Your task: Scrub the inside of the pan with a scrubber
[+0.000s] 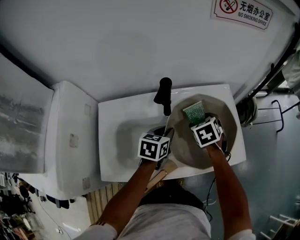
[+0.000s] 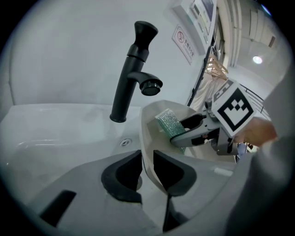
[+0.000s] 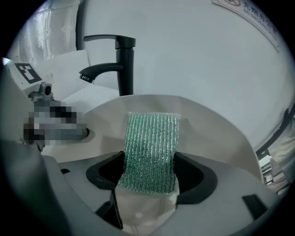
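Fingers (image 2: 120, 175) of the left gripper (image 2: 147, 162) are clamped on the pan (image 2: 146, 133) at its 9 o'clock rim, one pad on each side of the wall. The right gripper (image 3: 150, 171) has its fingers pinched on the lower end of the scrubber (image 3: 152, 147), which lies against the pan's inside toward 12 o'clock.

The pan fills the right half of the sink (image 1: 112, 112), at 3 o'clock. A black faucet (image 1: 164, 93) stands at the sink's 12 o'clock, just beside the pan's rim at 11 o'clock, with its spout over the basin. To the sink's 9 o'clock is a white box-shaped unit (image 1: 70, 136). At 3 o'clock, beyond the sink, stands a black wire rack (image 1: 276, 112). A no-smoking sign (image 1: 243, 10) hangs on the wall (image 1: 117, 42) at 1 o'clock.

In the head view both marker cubes cover the jaws, and the right one also hides part of the pan's inside. The person's arms hide the sink's front edge. A tan piece under the left gripper is too covered to identify.

The pan is pale beige, smooth and shallow, with a thin rim. The scrubber is a green, ribbed, glittery rectangle.
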### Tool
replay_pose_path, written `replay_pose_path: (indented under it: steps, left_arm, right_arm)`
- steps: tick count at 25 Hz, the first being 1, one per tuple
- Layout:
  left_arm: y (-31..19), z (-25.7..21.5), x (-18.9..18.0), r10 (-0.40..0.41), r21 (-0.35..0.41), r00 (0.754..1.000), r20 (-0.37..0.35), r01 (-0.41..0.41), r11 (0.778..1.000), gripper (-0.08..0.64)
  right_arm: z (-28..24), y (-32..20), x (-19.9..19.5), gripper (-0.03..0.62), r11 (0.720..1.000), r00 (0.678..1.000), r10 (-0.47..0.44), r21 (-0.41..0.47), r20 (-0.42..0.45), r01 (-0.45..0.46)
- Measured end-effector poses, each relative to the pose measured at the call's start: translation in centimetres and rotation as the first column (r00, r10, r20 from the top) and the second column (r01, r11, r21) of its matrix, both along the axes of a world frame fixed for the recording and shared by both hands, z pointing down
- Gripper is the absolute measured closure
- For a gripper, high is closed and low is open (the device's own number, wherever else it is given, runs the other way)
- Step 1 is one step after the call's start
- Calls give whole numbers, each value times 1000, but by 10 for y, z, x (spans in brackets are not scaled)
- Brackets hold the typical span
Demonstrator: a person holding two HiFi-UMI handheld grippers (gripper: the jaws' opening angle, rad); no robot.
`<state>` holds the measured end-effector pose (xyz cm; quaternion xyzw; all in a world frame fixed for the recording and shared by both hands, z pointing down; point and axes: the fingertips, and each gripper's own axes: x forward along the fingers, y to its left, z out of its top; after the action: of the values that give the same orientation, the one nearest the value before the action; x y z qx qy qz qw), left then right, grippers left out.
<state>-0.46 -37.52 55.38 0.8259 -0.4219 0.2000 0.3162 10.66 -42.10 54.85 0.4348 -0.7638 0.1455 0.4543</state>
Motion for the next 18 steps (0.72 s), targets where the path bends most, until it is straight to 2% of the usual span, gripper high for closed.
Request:
replay_pose_path:
  steps: [5,11,14,18]
  left_arm:
    - [0,-1,-1,-6,4,1000,-6,6,1000,474]
    - [0,-1,-1,-11,3,1000,-27,11,1000,476]
    - [0,-2,-1,-17,11,999,-48,18,1000,476]
    - [0,-3,-3,-30,21,998,-61,31,999,474]
  right_arm:
    - [-5,-1,26,247,999,999,51,11,-11,-51]
    - [-12,5,39,247,997,997,80,19,-17,-79]
    - [-17,15,23,247,998,998,57,15,9,-57]
    - [-14,34,-20,247,999,998,-46,-12,31,47]
